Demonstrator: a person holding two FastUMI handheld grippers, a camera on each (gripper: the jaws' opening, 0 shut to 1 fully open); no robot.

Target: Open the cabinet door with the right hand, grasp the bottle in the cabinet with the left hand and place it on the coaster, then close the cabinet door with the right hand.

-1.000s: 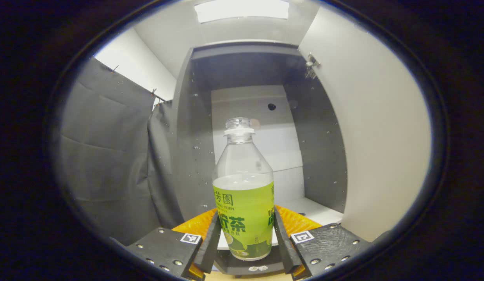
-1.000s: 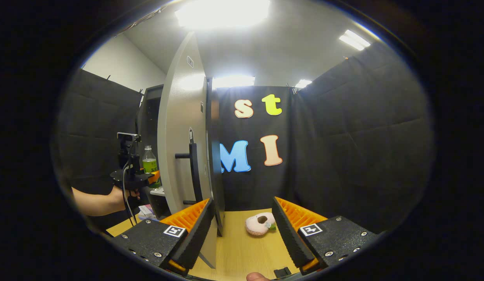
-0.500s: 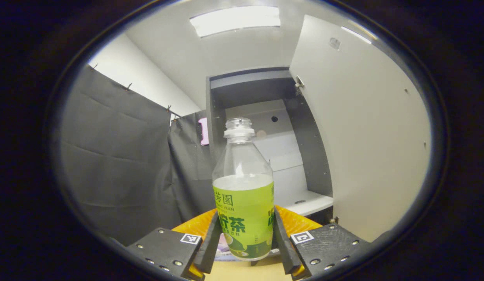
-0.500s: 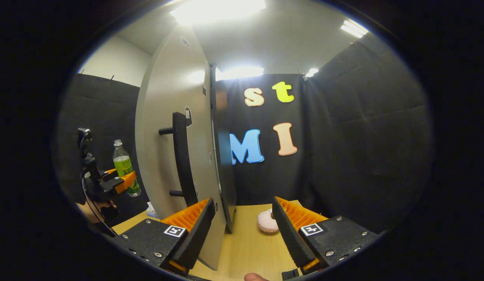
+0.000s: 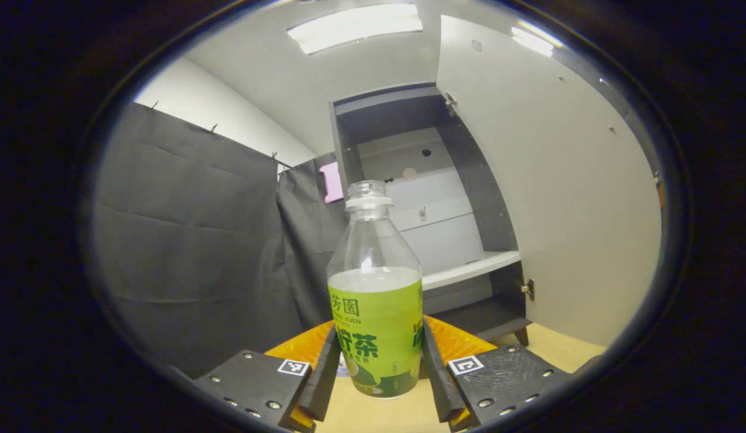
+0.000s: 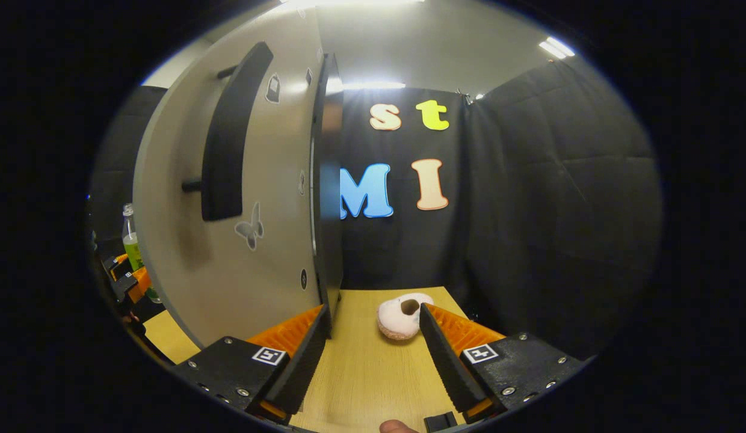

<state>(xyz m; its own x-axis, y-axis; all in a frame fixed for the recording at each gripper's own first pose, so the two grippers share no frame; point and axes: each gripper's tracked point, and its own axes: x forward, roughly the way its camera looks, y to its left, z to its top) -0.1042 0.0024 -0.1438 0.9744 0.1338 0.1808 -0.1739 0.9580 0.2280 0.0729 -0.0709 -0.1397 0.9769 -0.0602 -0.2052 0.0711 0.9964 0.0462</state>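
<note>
In the left gripper view, the left gripper (image 5: 378,367) has its jaws clenched on the bottle (image 5: 376,300), upright and part full, its base hidden between them. Behind, the cabinet (image 5: 421,198) stands open. The right gripper (image 6: 373,352) is released beside the door (image 6: 240,198).

Black padded cloth (image 6: 559,198) lines the booth below a white wall (image 5: 228,117) and a pale ceiling with bright light panels (image 5: 355,24), while a light wooden bench (image 6: 373,373) spans the bottom.
</note>
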